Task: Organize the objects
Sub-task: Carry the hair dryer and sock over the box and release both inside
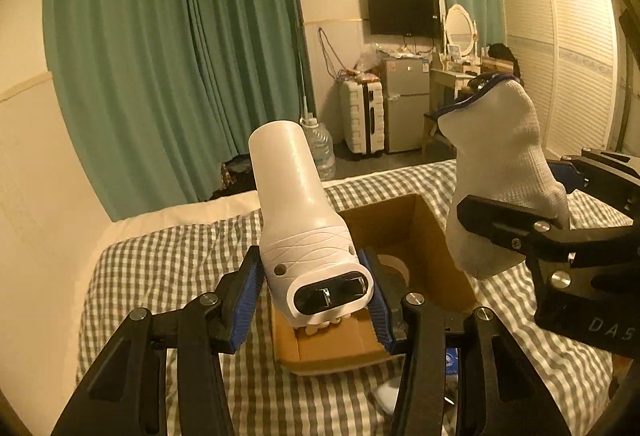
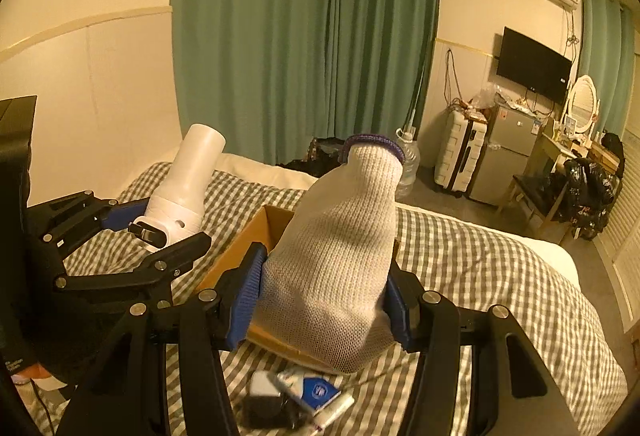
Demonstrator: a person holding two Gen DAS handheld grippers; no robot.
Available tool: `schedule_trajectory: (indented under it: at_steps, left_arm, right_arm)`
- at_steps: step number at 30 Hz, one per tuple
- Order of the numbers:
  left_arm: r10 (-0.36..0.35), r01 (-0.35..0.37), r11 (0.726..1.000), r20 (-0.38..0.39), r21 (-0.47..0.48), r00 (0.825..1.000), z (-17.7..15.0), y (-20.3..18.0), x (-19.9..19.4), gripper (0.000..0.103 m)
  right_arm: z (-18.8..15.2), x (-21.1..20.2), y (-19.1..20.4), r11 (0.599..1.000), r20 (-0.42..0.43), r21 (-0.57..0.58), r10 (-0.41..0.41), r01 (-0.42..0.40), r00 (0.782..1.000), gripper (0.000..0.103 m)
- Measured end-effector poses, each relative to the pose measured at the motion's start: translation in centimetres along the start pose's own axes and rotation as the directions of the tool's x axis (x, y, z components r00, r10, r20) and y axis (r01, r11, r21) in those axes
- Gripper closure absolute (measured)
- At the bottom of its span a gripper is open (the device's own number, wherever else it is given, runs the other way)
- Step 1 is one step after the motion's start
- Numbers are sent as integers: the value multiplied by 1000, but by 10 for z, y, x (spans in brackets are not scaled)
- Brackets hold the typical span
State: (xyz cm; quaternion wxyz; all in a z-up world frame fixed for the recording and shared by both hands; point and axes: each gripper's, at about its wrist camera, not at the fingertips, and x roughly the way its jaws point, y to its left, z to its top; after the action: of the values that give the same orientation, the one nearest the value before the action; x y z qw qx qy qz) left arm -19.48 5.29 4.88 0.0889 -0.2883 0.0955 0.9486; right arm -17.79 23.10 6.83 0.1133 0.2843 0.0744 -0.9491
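A: Left claw [image 1: 316, 292]?
B: Clamped on a white plastic appliance body [image 1: 300, 220], blue pads pressing both flanks near its base. Held above the cardboard box [image 1: 400, 236], round barrel tilted up and away, dark oval opening at the near end facing the camera.
A: Right claw [image 2: 324, 300]?
B: Closed around a white knit glove [image 2: 336, 256], gripped low on either side. Purple-edged cuff pointing up, fingers end bunched below the pads. Also raised over the box, just right of the appliance in the left wrist view.
A: And the box?
B: Open, brown, resting on the grey-and-white checked bedspread [image 2: 480, 268]. Round cut-out visible on its inner floor; other contents too hidden to tell.
A: Anything else on the bed?
B: Near the right claw, in front of the box: a blue-and-white tube [image 2: 320, 392] and a small white-and-dark item [image 2: 264, 388], blurred.
A: Background?
B: Green curtains [image 2: 304, 36], wall-mounted TV [image 2: 532, 66], white suitcase [image 2: 460, 152] beside a small grey fridge [image 2: 504, 152].
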Motion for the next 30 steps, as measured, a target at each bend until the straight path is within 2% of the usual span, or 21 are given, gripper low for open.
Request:
schedule_trajectory:
  at_steps: [10,13,17,25,28,30]
  left_arm:
    - [-37,39,999,-89,15,995,-15,1,92,54]
    - [-17,19,1000,-131,13,991,-22,0,116,54]
    - [-21,26,999,-164,27,986,-32,-7,140,54]
    - [-72,85,994,-178,66,981,-37,-29,165,53]
    - [-85,97,994,-191,55,978,-37,-33,165,45]
    - [-78,87,995,-180,42,981,-37,-31,156,19]
  right_arm:
    - [-13,97,-24,999,-107,32,14,-11,994,49]
    - [-21,121,-29,999,-143,36,14,-9,990,49]
    - [-34,147,-31,1000,-186,4,0,1,982,49]
    - [-52,175,-38,998,-223,38,47,-40,974,48]
    - [-54,173,-41,996,-217,65,76,-63,973,46]
    - [-50,170,-49,994,-204,82,82,-67,976,41]
